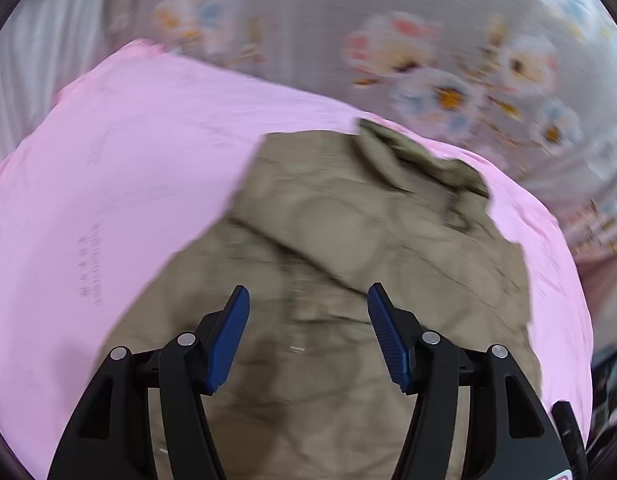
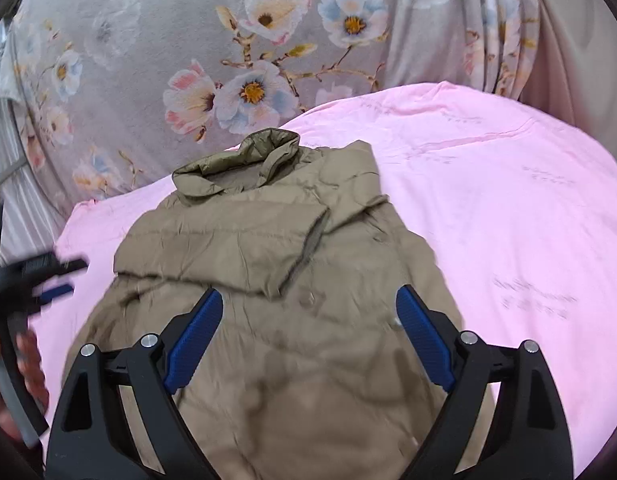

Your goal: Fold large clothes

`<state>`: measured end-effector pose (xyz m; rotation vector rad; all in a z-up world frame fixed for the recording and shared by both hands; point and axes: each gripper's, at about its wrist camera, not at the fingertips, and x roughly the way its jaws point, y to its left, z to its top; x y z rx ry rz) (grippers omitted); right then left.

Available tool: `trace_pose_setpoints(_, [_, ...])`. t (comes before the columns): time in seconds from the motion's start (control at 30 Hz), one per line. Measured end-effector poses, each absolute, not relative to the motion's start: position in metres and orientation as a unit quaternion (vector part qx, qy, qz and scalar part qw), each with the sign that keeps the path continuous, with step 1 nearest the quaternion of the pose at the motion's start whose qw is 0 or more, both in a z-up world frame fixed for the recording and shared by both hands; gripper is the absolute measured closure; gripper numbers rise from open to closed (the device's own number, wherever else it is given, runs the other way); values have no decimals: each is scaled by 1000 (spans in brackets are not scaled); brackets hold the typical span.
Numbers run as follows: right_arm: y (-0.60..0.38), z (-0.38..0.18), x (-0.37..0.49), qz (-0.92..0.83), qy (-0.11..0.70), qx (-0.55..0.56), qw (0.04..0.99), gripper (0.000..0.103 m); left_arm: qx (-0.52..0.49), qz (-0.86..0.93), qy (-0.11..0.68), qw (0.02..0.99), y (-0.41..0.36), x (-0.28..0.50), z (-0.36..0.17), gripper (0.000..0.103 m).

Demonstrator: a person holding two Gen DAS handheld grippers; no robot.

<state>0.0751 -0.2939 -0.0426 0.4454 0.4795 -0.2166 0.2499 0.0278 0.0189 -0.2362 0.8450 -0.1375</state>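
Note:
A khaki padded jacket point(image 1: 348, 248) lies flat on a pink sheet point(image 1: 120, 168), collar at the far end, both sleeves folded across its body. My left gripper point(image 1: 308, 296) is open and empty, hovering over the jacket's lower part. In the right wrist view the same jacket point(image 2: 268, 280) lies with its collar point(image 2: 244, 160) far from me. My right gripper point(image 2: 308, 300) is open and empty above the jacket's lower half. The left gripper point(image 2: 48, 280) shows blurred at the left edge, beside the jacket.
The pink sheet point(image 2: 508, 220) covers the surface around the jacket. A grey floral blanket point(image 2: 188, 60) lies behind it, also in the left wrist view point(image 1: 428, 60). A hand point(image 2: 12, 360) shows at the left edge.

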Motion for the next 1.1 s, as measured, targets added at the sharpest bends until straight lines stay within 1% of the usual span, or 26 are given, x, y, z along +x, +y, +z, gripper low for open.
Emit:
trace_pose_setpoints(0.07, [-300,-44,100,-101,243,238,935,17,-131,-41,415,900,57,257,8,44])
trace_pose_setpoints(0.17, [-310,-56,129,-96,264,283,917,17,-148,-23,425,893,82,262,-8,45])
trace_pose_setpoints(0.3, [-315,-78,153,-84,286,334,894,17,-151,-19,449,880,90,263,-38,46])
trace_pose_setpoints(0.33, [-315,-82,157,-84,288,338,892,21,-149,-16,458,876,91,263,-48,47])
trace_pose_setpoints(0.37, [-314,-85,159,-85,290,338,891,36,-145,-16,461,875,89,262,-55,51])
trace_pose_setpoints(0.4, [-313,-85,162,-86,293,333,892,47,-138,-16,459,877,88,261,-59,52])
trace_pose_setpoints(0.43, [-311,-84,166,-77,296,327,894,88,-124,-15,454,882,85,259,-62,52])
trace_pose_setpoints(0.47, [-309,-82,171,-68,304,319,895,101,-115,-14,453,884,83,259,-62,52])
trace_pose_setpoints(0.5, [-310,-80,173,-65,305,314,897,101,-110,-12,453,885,81,259,-61,52])
trace_pose_setpoints(0.57, [-310,-60,170,-64,281,292,912,102,-119,-11,459,880,82,261,-55,52])
trace_pose_setpoints(0.67, [-306,-17,161,-71,229,238,941,102,-178,-34,450,874,90,274,-32,52])
trace_pose_setpoints(0.77, [-303,1,165,-89,216,190,954,102,-222,-54,445,866,87,303,-12,52])
trace_pose_setpoints(0.83, [-303,-6,173,-102,229,171,953,102,-238,-63,451,858,80,327,-11,52])
trace_pose_setpoints(0.97, [-315,-50,185,-117,282,183,935,102,-254,-48,485,835,65,367,-42,52])
trace_pose_setpoints(1.03, [-322,-76,188,-119,314,197,921,102,-233,-31,494,837,59,373,-57,52])
trace_pose_setpoints(1.1, [-328,-96,188,-113,331,217,911,101,-184,-23,485,854,48,374,-67,53])
